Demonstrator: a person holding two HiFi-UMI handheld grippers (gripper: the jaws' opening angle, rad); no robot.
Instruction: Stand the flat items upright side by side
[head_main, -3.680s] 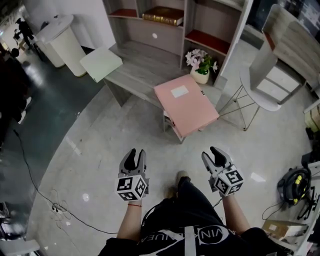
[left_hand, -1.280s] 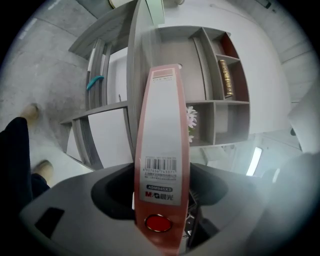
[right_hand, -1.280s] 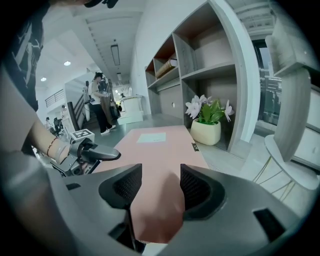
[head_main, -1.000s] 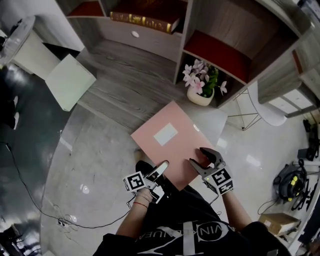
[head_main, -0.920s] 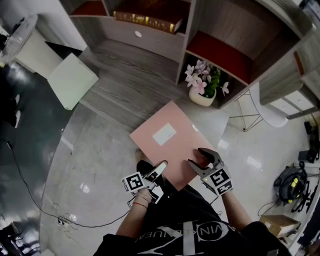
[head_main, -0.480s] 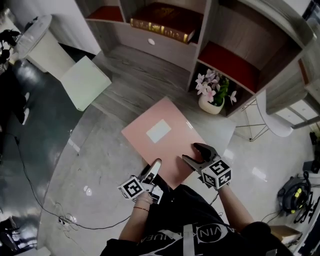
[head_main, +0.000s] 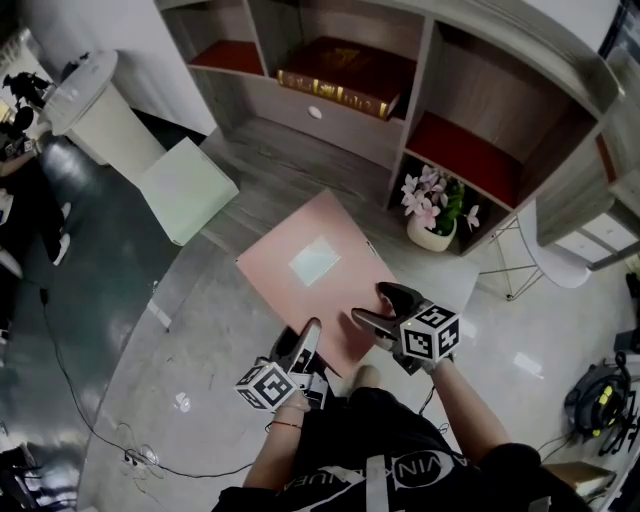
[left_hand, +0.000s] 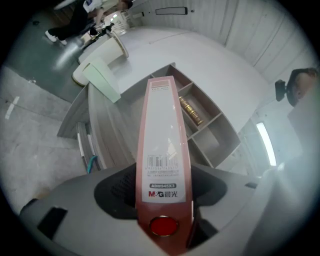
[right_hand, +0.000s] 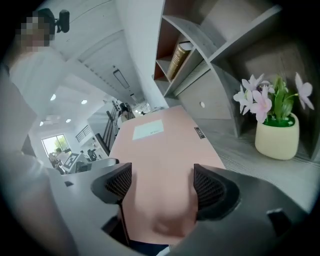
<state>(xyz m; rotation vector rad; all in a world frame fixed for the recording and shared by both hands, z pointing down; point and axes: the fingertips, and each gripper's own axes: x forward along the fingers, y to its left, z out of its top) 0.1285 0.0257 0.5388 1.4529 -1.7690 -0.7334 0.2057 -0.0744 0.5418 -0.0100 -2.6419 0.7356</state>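
Pink file box (head_main: 328, 300), spine pinched by left gripper (head_main: 308, 336), lies between right gripper (head_main: 368, 303) jaws that just spread.

The left gripper (head_main: 308, 338) is squeezing the thin back of the pink folder (head_main: 300, 285). The right gripper (head_main: 371, 305) is reaching over it. Its jaws have just been opening, with the folder lying between them.

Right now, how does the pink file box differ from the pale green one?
Colour: the pink file box versus the pale green file box.
Grip: the pink one's spine is clamped in the left gripper; the green one rests untouched on the desk's left end.
Label: the pink one's face carries a white label; the green one's shows none.
Both are flat, rectangular file boxes.
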